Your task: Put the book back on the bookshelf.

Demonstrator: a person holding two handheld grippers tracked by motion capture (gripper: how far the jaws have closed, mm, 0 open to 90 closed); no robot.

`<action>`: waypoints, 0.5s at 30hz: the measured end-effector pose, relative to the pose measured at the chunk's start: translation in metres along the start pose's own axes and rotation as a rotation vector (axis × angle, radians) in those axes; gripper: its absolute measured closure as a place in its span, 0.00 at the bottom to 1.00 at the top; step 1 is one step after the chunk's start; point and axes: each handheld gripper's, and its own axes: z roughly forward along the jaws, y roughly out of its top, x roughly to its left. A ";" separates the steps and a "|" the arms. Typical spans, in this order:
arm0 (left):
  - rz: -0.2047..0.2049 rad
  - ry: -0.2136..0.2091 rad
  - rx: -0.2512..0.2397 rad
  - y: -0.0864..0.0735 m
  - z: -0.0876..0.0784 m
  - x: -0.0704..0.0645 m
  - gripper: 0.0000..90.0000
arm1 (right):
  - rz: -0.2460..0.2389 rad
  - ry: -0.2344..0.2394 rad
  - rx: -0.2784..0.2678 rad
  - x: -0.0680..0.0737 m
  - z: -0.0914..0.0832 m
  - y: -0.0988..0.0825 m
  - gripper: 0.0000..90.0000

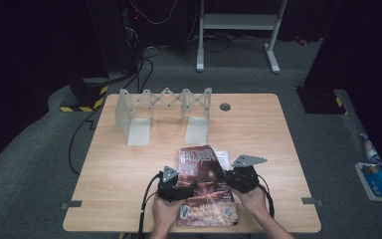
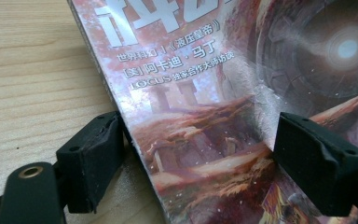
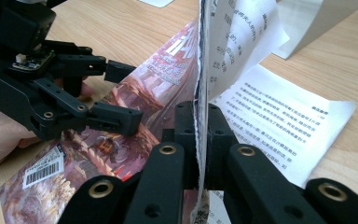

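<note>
In the high view, a magazine (image 1: 206,184) lies on the wooden table (image 1: 129,164) near its front edge, between the two hands. Its long axis runs from the person toward the far side, leaning a little to the left, and the title end points away from the person. The left gripper (image 1: 179,188) sits at the left side of the cover, and the right gripper (image 1: 233,180) sits at the right side, where white pages (image 1: 222,158) show beside the cover. Farther back on the table stands a grey folding rack (image 1: 164,107). In the left gripper view, the jaws stand wide apart. The left edge of the magazine (image 2: 223,116) passes between them, but the pads (image 2: 95,154) do not press on it; one pad is over the bare table (image 2: 32,79) just beside the edge, the other is over the cover. The title is at the top of this view. In the right gripper view, the jaws are closed tight on a thin bundle of pages (image 3: 214,56), which stands upright from the pads (image 3: 186,126) and bends over at the top. The cover (image 3: 135,107) lies flat to the left, with a barcode at its near corner, and the left gripper (image 3: 116,93) hangs open just above it. One printed page (image 3: 279,121) lies flat on the right.
</note>
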 end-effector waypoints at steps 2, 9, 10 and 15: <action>0.003 -0.008 0.003 0.000 0.000 0.001 0.17 | 0.001 0.007 -0.003 0.000 0.000 0.001 0.97; 0.002 -0.046 0.004 0.001 0.000 0.001 0.16 | -0.018 0.021 -0.017 0.001 -0.004 0.002 0.97; 0.006 -0.046 0.005 0.001 0.001 0.001 0.16 | -0.019 0.022 -0.017 0.001 -0.004 0.003 0.97; 0.004 -0.050 0.010 0.002 0.002 0.001 0.15 | -0.038 0.030 -0.014 0.002 -0.005 0.006 0.96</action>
